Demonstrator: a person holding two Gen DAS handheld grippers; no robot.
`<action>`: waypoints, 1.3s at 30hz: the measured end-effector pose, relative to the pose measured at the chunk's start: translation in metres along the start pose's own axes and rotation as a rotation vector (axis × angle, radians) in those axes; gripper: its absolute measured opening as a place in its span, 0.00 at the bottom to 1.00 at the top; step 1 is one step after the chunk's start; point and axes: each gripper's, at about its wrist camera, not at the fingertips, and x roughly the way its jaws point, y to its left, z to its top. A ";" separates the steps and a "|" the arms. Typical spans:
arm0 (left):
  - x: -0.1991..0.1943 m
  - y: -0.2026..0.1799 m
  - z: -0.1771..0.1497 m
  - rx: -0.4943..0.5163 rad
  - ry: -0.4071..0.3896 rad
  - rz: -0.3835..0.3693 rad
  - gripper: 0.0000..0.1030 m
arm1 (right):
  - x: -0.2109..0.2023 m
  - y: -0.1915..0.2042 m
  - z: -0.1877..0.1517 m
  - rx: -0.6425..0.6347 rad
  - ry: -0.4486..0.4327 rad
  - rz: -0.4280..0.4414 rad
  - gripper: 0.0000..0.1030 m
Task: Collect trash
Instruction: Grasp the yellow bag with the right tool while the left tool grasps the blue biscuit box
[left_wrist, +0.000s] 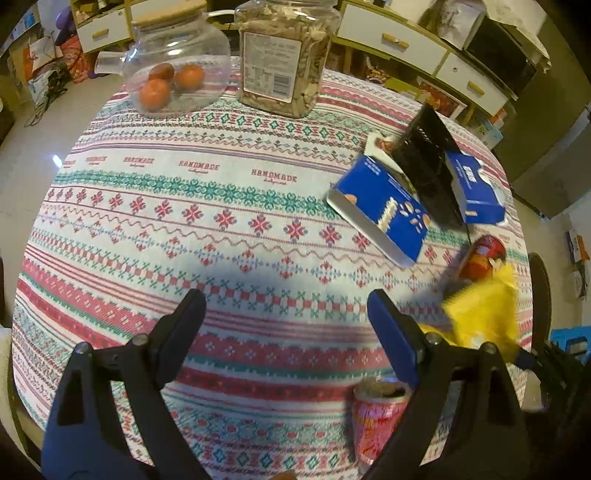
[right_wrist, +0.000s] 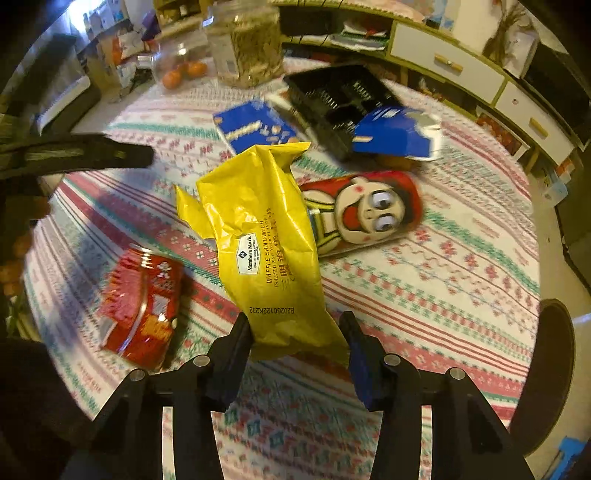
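A yellow waffle sandwich wrapper sticks up between the fingers of my right gripper, whose jaws stand a little apart around its lower end; whether they pinch it is unclear. It also shows in the left wrist view. A crushed red can lies left of it, and also shows in the left wrist view. A red cartoon-face can lies behind. Two blue boxes flank a black basket. My left gripper is open and empty above the tablecloth.
The round table has a patterned cloth. At its far side stand a glass jar with oranges and a tall jar of snacks. White drawers line the wall beyond. A dark chair back is at the right.
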 end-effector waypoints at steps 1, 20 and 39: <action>0.003 -0.002 0.003 -0.009 -0.002 0.005 0.86 | -0.007 -0.005 -0.003 0.012 -0.011 0.003 0.48; 0.057 -0.087 0.047 -0.074 -0.060 0.053 0.86 | -0.059 -0.102 -0.036 0.217 -0.077 -0.087 0.48; 0.083 -0.110 0.052 0.020 0.013 0.177 0.81 | -0.060 -0.127 -0.055 0.260 -0.059 -0.108 0.48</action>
